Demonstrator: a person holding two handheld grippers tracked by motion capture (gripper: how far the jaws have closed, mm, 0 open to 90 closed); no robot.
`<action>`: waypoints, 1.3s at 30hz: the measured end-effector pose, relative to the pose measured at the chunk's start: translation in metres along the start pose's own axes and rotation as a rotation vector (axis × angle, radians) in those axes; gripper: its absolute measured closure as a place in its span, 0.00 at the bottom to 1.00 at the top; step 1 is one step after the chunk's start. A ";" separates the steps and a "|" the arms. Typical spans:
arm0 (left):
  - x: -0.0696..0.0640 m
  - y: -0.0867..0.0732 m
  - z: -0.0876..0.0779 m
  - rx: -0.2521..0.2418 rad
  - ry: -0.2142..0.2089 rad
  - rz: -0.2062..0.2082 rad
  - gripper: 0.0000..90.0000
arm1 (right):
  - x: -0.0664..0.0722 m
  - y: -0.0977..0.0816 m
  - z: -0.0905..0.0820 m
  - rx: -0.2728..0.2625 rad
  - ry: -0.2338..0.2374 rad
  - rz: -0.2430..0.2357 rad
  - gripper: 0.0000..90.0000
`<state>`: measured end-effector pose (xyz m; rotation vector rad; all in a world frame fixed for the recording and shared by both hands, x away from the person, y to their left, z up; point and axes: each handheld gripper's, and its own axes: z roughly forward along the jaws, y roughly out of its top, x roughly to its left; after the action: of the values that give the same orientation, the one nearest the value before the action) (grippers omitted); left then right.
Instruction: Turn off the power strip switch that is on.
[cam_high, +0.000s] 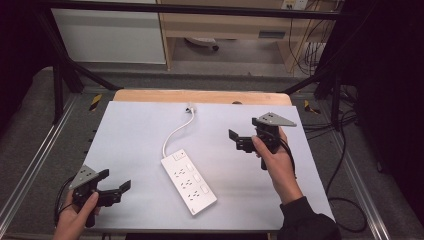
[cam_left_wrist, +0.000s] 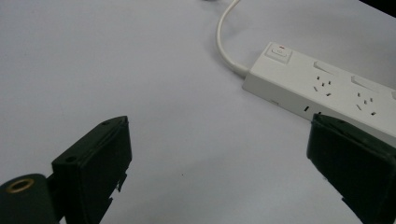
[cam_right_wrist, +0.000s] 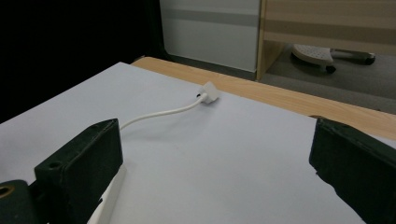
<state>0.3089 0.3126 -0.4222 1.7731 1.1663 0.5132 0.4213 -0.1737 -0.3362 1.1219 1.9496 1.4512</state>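
Two hand-held grippers flank a white power strip (cam_high: 189, 183) lying diagonally on the pale sheet that covers the table (cam_high: 140, 130). No brand name or legible writing shows on the strip; the left gripper view shows only a small red mark on the rocker switch (cam_left_wrist: 279, 52) at its cord end, followed by socket groups with dark slots. Its white cord (cam_high: 175, 133) curves toward the far edge of the sheet and ends in a white plug (cam_right_wrist: 208, 92) lying just short of the bare wooden table edge (cam_right_wrist: 280, 95).

Left gripper (cam_high: 114, 180): near the front left corner of the sheet, jaws spread wide and empty, pointing toward the strip, which lies near but apart from them. In its own view the right-hand jaw overlaps the strip's near edge; whether it touches cannot be told.

Right gripper (cam_high: 242, 140): to the right of the strip, well apart from it, jaws likewise wide apart, holding nothing.
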 end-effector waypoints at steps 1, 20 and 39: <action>0.000 0.000 0.000 0.000 -0.001 -0.003 0.07 | -0.003 -0.001 -0.003 -0.003 -0.003 0.001 0.04; 0.000 -0.001 -0.002 0.004 -0.010 -0.007 0.07 | -0.043 -0.033 -0.047 -0.028 -0.100 0.056 0.04; 0.001 -0.001 -0.002 0.002 -0.012 -0.009 0.07 | -0.060 -0.068 -0.064 -0.008 -0.146 0.085 0.05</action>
<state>0.3072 0.3149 -0.4224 1.7696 1.1660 0.4954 0.3839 -0.2659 -0.3841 1.2837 1.8149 1.3766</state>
